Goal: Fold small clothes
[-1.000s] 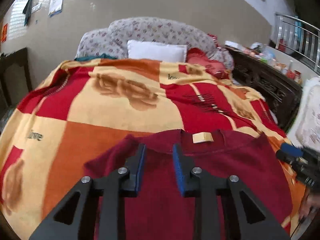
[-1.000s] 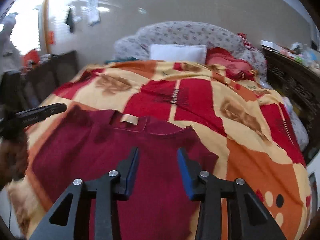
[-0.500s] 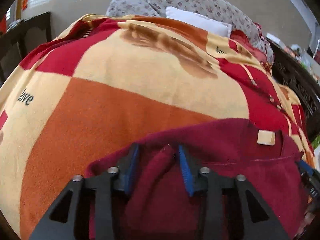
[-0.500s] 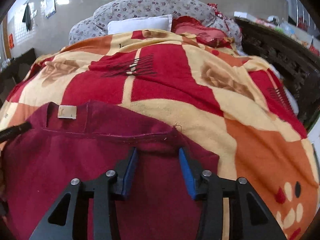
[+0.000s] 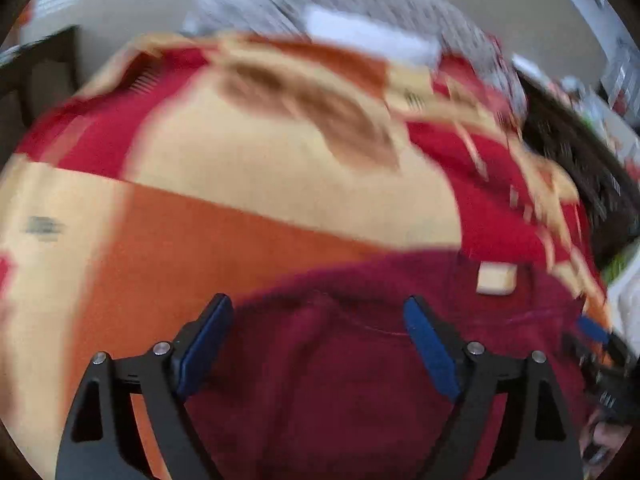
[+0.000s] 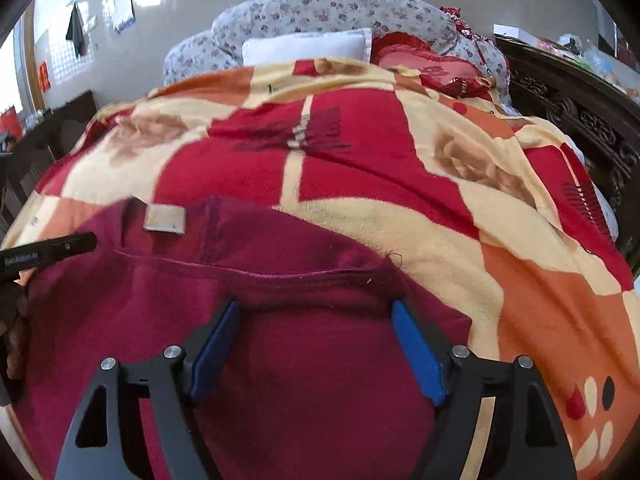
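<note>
Now released, a maroon top (image 6: pixel 312 360) lies flat on the patterned blanket (image 6: pixel 400 184) of a bed, its neck end away from the cameras, as a person works a hand-held gripper in each hand over its two shoulders. At left, the left hand-held gripper (image 5: pixel 316 344) has just been opening and stands wide above the left shoulder; the ridge of cloth pinched between its blue pads (image 5: pixel 206 340) half a second earlier has dropped out and lies loose under them, touched by neither pad. That view is blurred. Across the collar, a pale neck label (image 6: pixel 165 219) faces up, its print too small to read. At right, the right hand-held gripper (image 6: pixel 316 344) has likewise just spread wide over the right shoulder seam, with cloth below the pads but nothing clamped. With both holds let go, the garment seems laid out ready, and the first fold not yet made. Writing is scarce: white lettering on the side of the left hand-held gripper, seen at the left edge of the right view, is too small to make out, and a dark word on the blanket is smeared beyond reading.
</note>
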The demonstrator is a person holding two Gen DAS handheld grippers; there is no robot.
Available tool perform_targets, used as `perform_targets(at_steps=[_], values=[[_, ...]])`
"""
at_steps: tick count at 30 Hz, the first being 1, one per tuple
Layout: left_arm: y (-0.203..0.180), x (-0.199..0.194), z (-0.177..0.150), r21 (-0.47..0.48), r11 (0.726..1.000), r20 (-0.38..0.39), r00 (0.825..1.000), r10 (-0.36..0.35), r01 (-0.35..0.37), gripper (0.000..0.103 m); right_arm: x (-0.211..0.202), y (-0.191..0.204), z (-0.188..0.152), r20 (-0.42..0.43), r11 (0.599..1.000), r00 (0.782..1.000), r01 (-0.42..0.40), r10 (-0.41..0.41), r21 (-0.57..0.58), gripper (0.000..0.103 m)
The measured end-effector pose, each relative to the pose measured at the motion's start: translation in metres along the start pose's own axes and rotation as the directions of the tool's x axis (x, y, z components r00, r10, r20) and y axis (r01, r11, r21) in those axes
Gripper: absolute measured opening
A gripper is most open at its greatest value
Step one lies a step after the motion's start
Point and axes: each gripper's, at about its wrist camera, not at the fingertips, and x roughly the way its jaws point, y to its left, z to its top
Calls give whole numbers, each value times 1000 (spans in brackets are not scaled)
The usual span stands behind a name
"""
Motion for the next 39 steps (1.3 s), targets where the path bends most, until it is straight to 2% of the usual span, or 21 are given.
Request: perform_targets(at_steps=[3,5,7,9,13,16,17,18,20,22,23,25,28,33,34,35,36,38,39], values=[[21,-59,-7,-3,1000,95,995,-9,9,87,-61,21,-4,101,997,994,36,-29,-73,82],[39,-87,-27,-9,1000,92,996,-12,12,87,-90,35,-17,125,994,992,20,-7,-107,94],[54,-101,-52,-25,999,56,998,-33,34,87,-108,46,-37,118,992,993,14,1,-125,96],[67,-115,-91,-51,996,27,997,-73,74,87,-118,57,-62,112,989,994,20,-4,-146,96],[76,-124,-163,-110,984,-25,990,-142,138,87,-118,73,-112,160,982,986,80,-53,-169,96],[73,-119,-193,-168,965,-51,976,-213,202,87,-109,80,-129,180,973,980,118,-82,-201,96],[67,-122,-198,-153,965,-21,975,-220,214,88,-107,84,-132,185,967,977,144,-106,-211,96],[61,-122,-200,-133,961,0,970,-244,242,88,-108,86,-133,196,962,974,157,-114,-221,96],[56,-113,-201,-171,927,-8,940,-340,333,88,-111,89,-135,225,958,968,164,-111,-234,96],[56,-110,-201,-187,911,26,929,-370,368,90,-112,89,-137,239,959,965,167,-111,-229,98],[57,-105,-199,-199,890,41,911,-411,411,90,-112,88,-138,242,961,965,161,-105,-224,99],[63,-99,-195,-249,866,77,900,-429,434,90,-112,85,-137,245,965,964,160,-106,-209,99],[69,-91,-187,-315,813,117,870,-479,490,91,-110,81,-136,233,969,966,156,-109,-191,99],[87,-88,-180,-450,709,198,835,-514,543,91,-110,78,-137,235,974,965,155,-113,-169,99],[84,-89,-180,-444,702,196,824,-531,557,91,-111,79,-137,239,973,965,156,-113,-171,99],[74,-90,-182,-406,696,172,798,-578,592,91,-111,79,-138,240,972,964,157,-113,-173,99],[68,-89,-180,-381,707,146,794,-591,596,91,-111,80,-138,242,971,963,162,-116,-177,99],[66,-87,-176,-345,755,123,824,-553,558,91,-111,81,-139,242,969,963,163,-116,-184,99],[73,-85,-173,-376,746,140,829,-541,550,90,-111,81,-139,241,969,964,163,-116,-185,99]])
